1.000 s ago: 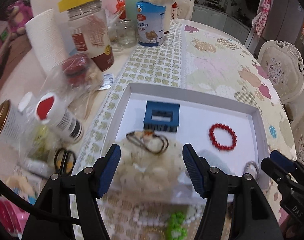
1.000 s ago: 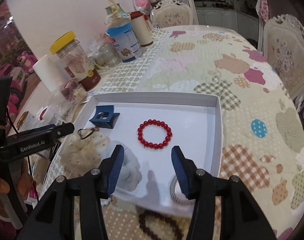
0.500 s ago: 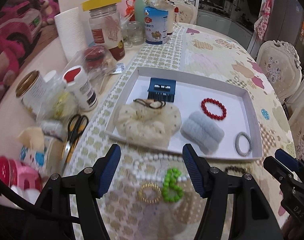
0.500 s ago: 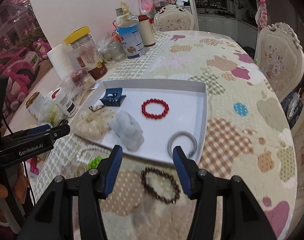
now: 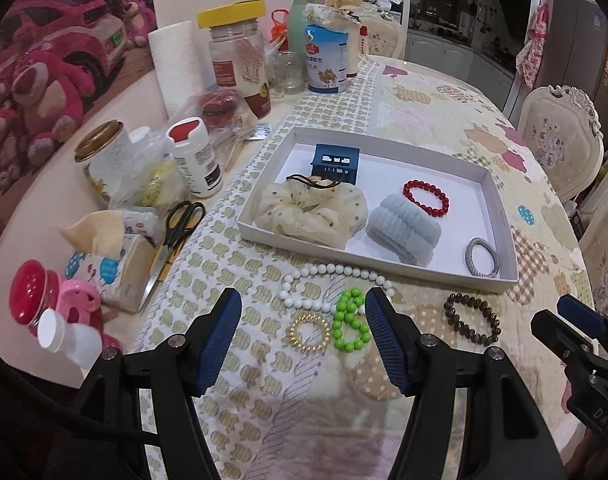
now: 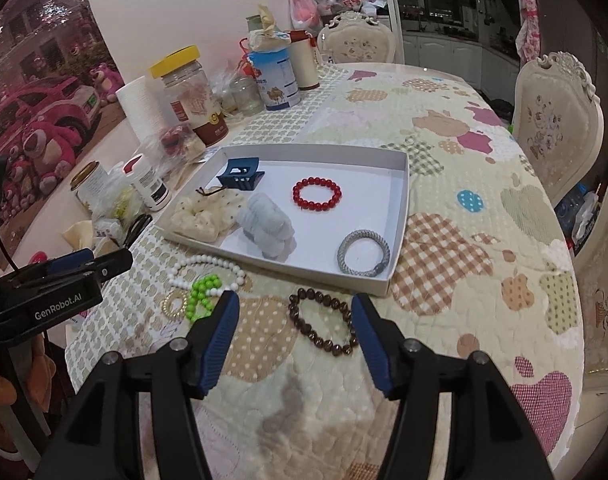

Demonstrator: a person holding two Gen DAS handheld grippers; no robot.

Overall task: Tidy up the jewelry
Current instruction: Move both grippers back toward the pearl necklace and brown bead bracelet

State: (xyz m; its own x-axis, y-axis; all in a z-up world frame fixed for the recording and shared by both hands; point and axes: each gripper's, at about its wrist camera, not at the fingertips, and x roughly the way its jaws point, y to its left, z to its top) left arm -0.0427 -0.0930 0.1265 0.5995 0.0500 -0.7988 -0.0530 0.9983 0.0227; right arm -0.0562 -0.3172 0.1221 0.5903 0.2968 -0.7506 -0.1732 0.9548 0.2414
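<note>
Quilted patchwork cloth is covering the round dining table [image 6: 463, 208], with jars and bottles crowding its far left edge. Going left to right along the near edge, the left gripper [image 5: 300, 336] is hovering with its jaws apart and nothing between them, above a gold coiled spiral hair tie [image 5: 308, 333], a bright green bead bracelet [image 5: 349, 322] and a long white pearl-like bead strand [image 5: 331, 280], all bunched together and touching. Beyond them, a shallow white cardboard tray [image 6: 401, 216] is already holding a cream dotted fabric scrunchie [image 5: 309, 210], a dark blue plastic claw clip [image 5: 335, 162], a pale blue fluffy scrunchie [image 5: 403, 232], a red bead bracelet [image 6: 317, 194] and a grey braided ring [image 6: 363, 254]. Further right, the right gripper [image 6: 296, 336] is hanging over a dark brown bead bracelet [image 6: 321, 322] lying just outside the tray's near edge; its jaws are opening and gripping nothing.

Because the green, gold and white pieces are overlapping, closing on one is likely dragging a neighbour along. Round beads may also be rolling out of the pads, and a low approach could be snagging the soft quilt.
</note>
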